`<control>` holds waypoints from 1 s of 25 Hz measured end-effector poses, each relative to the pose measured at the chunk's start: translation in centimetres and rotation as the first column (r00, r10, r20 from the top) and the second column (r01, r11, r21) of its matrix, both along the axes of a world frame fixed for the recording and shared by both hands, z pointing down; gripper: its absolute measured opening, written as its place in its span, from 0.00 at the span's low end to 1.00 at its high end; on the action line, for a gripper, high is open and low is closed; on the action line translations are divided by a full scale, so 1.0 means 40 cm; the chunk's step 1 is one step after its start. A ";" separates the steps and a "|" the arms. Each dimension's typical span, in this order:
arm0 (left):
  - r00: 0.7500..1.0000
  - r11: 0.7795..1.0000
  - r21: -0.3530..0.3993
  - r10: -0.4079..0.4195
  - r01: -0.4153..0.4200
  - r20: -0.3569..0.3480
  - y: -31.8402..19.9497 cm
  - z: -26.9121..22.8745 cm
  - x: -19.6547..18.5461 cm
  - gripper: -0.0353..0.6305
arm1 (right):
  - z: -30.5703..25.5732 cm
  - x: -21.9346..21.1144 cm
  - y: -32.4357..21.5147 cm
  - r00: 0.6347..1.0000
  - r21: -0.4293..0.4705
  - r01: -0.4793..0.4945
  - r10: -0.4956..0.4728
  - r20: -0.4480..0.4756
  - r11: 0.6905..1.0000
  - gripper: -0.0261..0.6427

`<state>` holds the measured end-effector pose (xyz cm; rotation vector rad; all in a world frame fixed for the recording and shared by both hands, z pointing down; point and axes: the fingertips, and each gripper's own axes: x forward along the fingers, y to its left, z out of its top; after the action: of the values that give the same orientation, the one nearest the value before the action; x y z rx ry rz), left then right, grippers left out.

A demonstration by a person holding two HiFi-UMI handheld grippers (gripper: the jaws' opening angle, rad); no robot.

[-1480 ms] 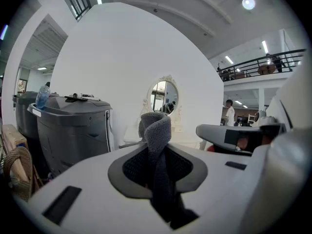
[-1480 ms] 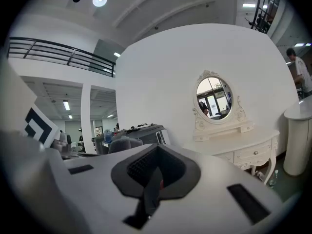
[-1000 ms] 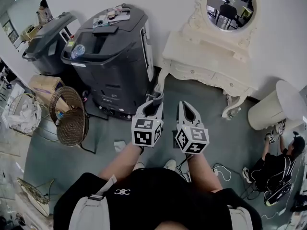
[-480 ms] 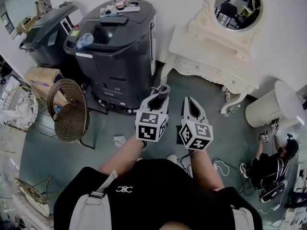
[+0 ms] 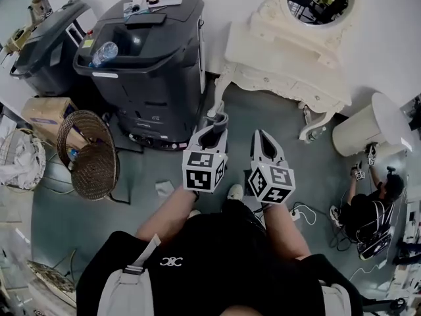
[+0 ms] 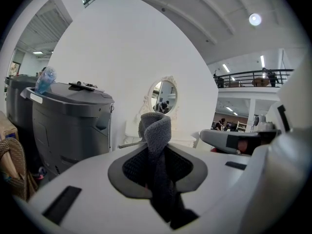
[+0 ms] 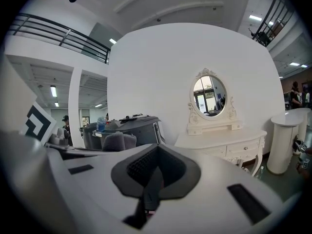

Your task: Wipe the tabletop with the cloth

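**Grey cloth [image 6: 155, 130] pinched in the left gripper [image 5: 212, 135]**

The left gripper's jaws were clamped on the cloth, whose folded, rolled end stuck out just past their tips. Just beside it, the right gripper [image 5: 263, 142] had its jaws pressed together with nothing between them. Both were held out over the floor. A white dressing table [image 5: 284, 68] stood ahead of the right gripper, and a dark grey bin [image 5: 154, 61] ahead of the left.

Before the white dressing table [image 5: 276, 54] the grey-green floor [image 5: 263, 114] lies open, so its top can be reached from the front. Just beside its left end stands a tall dark bin [image 5: 151, 58]. Near its right end stands a white round pedestal [image 5: 358, 130], with a person [image 5: 365, 216] sitting on the floor nearby.
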<state>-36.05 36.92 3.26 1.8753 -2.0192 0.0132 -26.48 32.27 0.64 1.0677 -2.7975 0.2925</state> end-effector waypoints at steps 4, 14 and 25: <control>1.000 1.000 -0.019 0.004 -0.004 0.017 -0.041 0.014 -0.007 0.16 | 0.019 -0.017 -0.031 1.000 -0.012 0.019 -0.019 0.008 1.000 0.04; 0.995 0.996 -0.075 -0.034 0.041 0.089 -0.288 0.020 -0.036 0.17 | 0.031 -0.059 -0.308 0.993 -0.048 0.088 -0.084 0.078 0.995 0.04; 0.985 0.979 -0.151 -0.119 0.137 0.122 -0.555 0.051 -0.031 0.17 | 0.078 -0.042 -0.619 0.984 -0.129 0.160 -0.148 0.101 0.979 0.04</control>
<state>-37.28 14.73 5.30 1.6780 -2.1418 0.2441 -28.15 7.50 3.76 0.8226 -2.8707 0.5186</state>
